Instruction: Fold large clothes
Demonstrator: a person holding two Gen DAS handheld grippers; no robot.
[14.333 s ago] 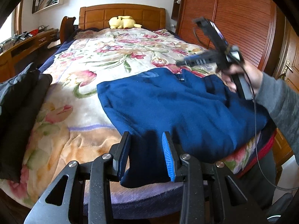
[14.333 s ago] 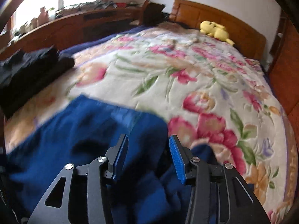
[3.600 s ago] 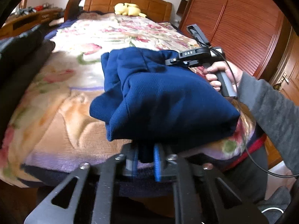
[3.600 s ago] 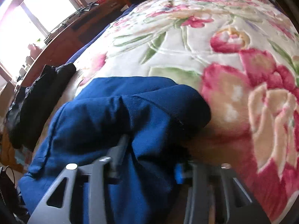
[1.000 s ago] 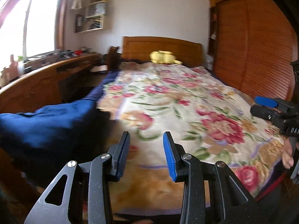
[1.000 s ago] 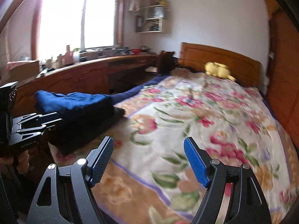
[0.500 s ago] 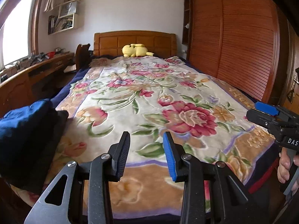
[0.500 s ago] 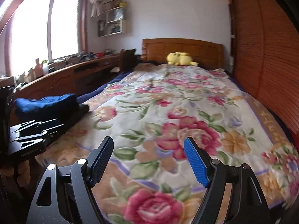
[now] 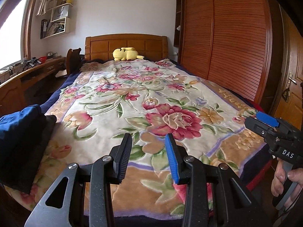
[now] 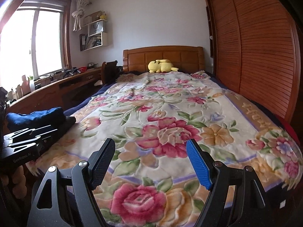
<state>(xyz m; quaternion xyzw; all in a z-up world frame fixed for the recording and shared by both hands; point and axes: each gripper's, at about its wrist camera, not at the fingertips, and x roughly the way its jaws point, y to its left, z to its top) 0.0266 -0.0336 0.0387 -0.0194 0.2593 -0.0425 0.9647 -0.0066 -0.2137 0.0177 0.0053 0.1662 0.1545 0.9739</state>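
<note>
A bedroom, seen from the foot of a bed [image 9: 223, 87] covered by a floral blanket [image 9: 132, 102]; the middle of that blanket, where a blue sweater lay spread out a quarter of a minute ago, is now bare; the blue sweater [image 9: 17, 121] rests folded on top of a stack of dark clothes [image 9: 24, 151] at the left edge of the bed, and in the right wrist view the same folded sweater [image 10: 36, 117] sits on that dark pile near the bed's left corner; both hand-held tools have swung away from the pile within the last second to face the headboard [image 9: 126, 46], where a yellow plush toy [image 9: 126, 54] lies; the left gripper [image 9: 148, 156] hangs over the foot of the blanket with its jaws partly apart and nothing between them; the right gripper [image 10: 150, 163] has its jaws spread wide, also empty; a person's hand [image 9: 284, 179] holds the right tool's handle at the right edge of the left view; judging from this, the sweater is finished and stacked, so the next step is probably to fetch another garment, though none is in sight on the bed.
</note>
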